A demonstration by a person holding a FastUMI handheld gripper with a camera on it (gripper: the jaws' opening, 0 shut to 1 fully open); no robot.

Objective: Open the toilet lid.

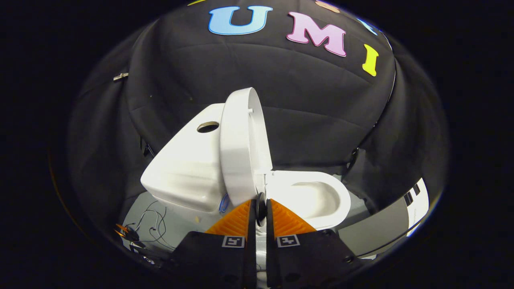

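We see the gripper with its two orange ribbed fingers drawn close together, only a narrow slit between them, and a small dark round knob pinched in that slit at the tips; both pads appear to press on it, so we record the jaws as clenched on the knob. The knob sits at the lower edge of the glossy white oval toilet lid, which stands raised, near upright and leaning back toward the smooth white ceramic tank. The tank top carries a round dark hole. Just beyond the fingertips, to the right of the lid, the white rounded bowl with its seat rim lies uncovered, its inner basin smooth and shaded. The lid's rim is thick and rounded. Open room remains above and to the right of the lid, up to the black wrinkled cloth wall. On the pale grey floor left of the tank lie thin loose wires. A grey flat panel sits right of the bowl, well apart.
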